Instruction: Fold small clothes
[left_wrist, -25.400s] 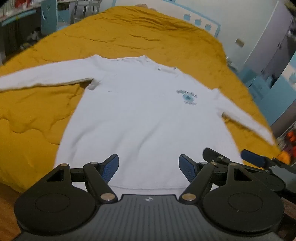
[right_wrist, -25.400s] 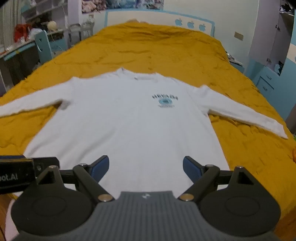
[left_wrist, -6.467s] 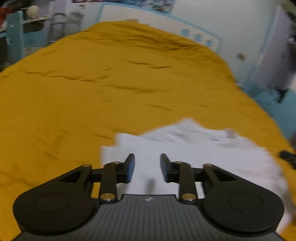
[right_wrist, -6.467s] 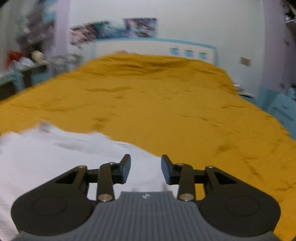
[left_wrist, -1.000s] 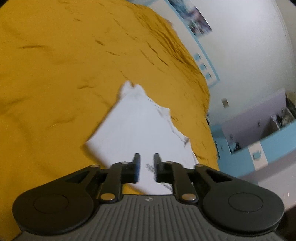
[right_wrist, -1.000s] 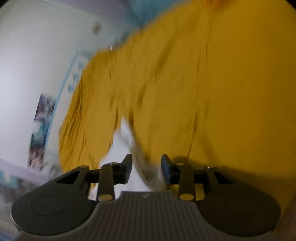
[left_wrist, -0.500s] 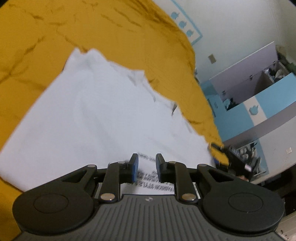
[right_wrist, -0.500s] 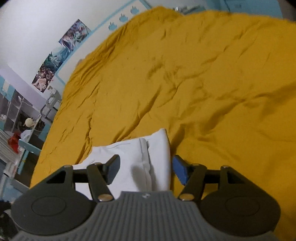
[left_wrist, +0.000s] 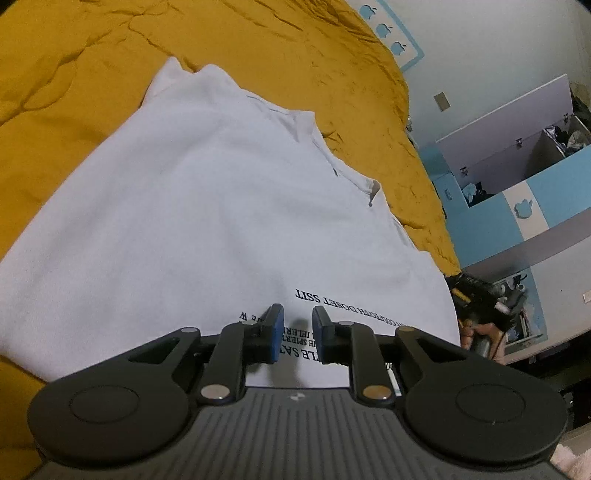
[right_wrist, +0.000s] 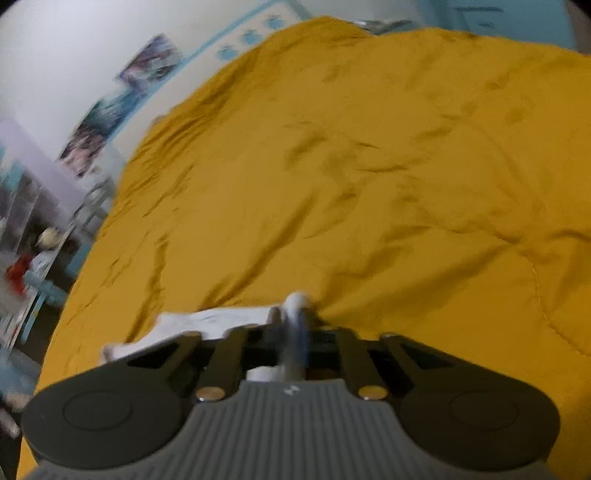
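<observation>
The white sweatshirt (left_wrist: 207, 206) lies folded on the yellow bedspread (left_wrist: 74, 66), back side up, with upside-down black print near its close edge. My left gripper (left_wrist: 294, 325) hovers just over that printed edge, its jaws a narrow gap apart with nothing between them. In the right wrist view my right gripper (right_wrist: 295, 332) is shut on a bunched white edge of the sweatshirt (right_wrist: 297, 301); more white cloth (right_wrist: 207, 321) trails to the left. The right gripper also shows at the sweatshirt's right corner in the left wrist view (left_wrist: 480, 299).
The yellow bedspread (right_wrist: 369, 166) stretches far ahead of both grippers. Blue and white cabinets (left_wrist: 524, 192) stand past the bed's right side. A desk and shelves with clutter (right_wrist: 33, 258) stand to the left.
My right gripper has closed on the sweatshirt's edge; half a second ago it was open around it. My left gripper has moved closer over the printed edge.
</observation>
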